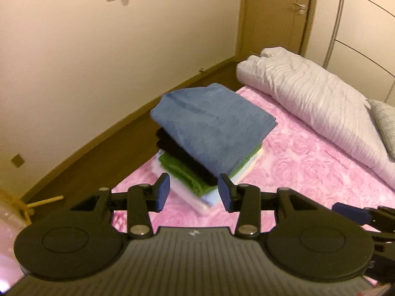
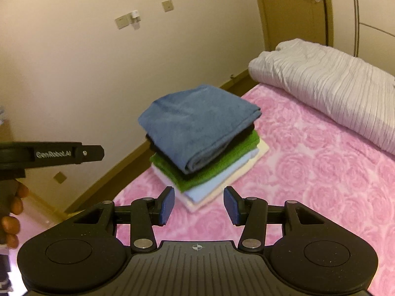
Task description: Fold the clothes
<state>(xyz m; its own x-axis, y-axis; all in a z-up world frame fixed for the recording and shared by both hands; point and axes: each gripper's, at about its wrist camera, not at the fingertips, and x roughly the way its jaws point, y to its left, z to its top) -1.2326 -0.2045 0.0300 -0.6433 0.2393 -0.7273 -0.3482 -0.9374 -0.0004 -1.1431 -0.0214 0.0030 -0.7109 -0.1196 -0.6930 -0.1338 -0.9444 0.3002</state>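
Both grippers gape empty: left gripper (image 1: 195,192), right gripper (image 2: 199,206); folded stack (image 1: 209,133) beside quilt (image 1: 316,103).

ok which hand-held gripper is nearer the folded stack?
Left, marginally. The left hand-held gripper hovers open at the folded stack's near corner; the right hand-held gripper hovers open beside it, slightly further back. Neither touches.
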